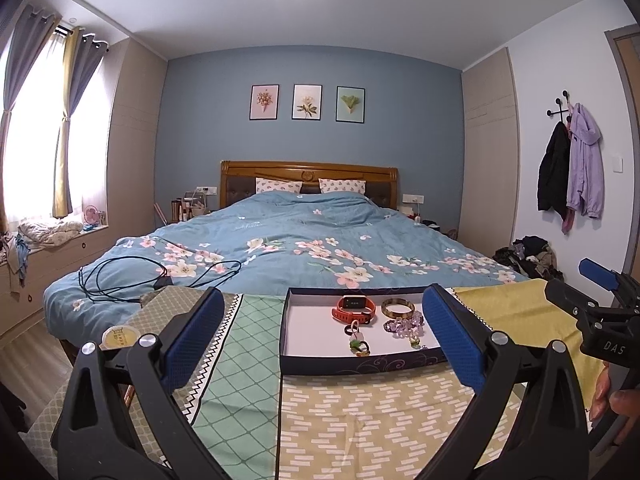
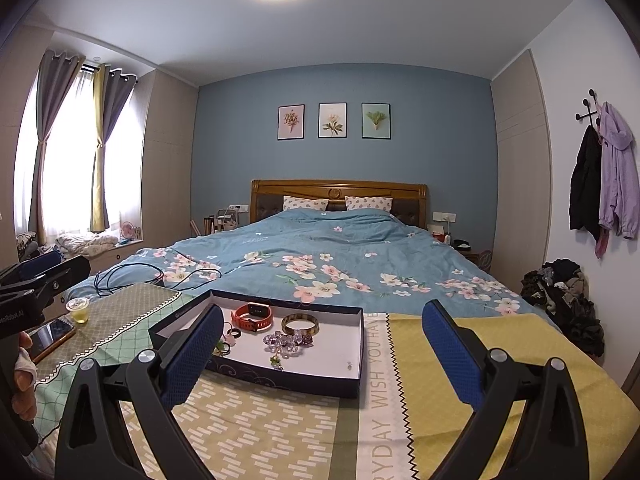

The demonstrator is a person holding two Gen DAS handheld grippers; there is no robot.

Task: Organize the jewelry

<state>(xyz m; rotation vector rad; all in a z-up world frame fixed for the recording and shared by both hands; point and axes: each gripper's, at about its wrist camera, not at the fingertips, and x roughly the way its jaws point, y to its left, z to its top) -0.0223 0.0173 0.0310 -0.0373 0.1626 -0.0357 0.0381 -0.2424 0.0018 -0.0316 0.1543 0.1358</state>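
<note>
Both grippers hang above the patterned cloth (image 1: 360, 408) with their jaws spread wide and nothing between them. The left gripper (image 1: 320, 340) has the shallow box (image 1: 320, 360) straight ahead. The right gripper (image 2: 322, 356) has it ahead and a little to its left. Inside the box lie an orange watch (image 1: 354, 309), a brown bangle (image 1: 397, 308), purple beads (image 2: 285, 338) and small rings (image 1: 357, 340). Beyond the box is the bed (image 1: 300, 240).
</note>
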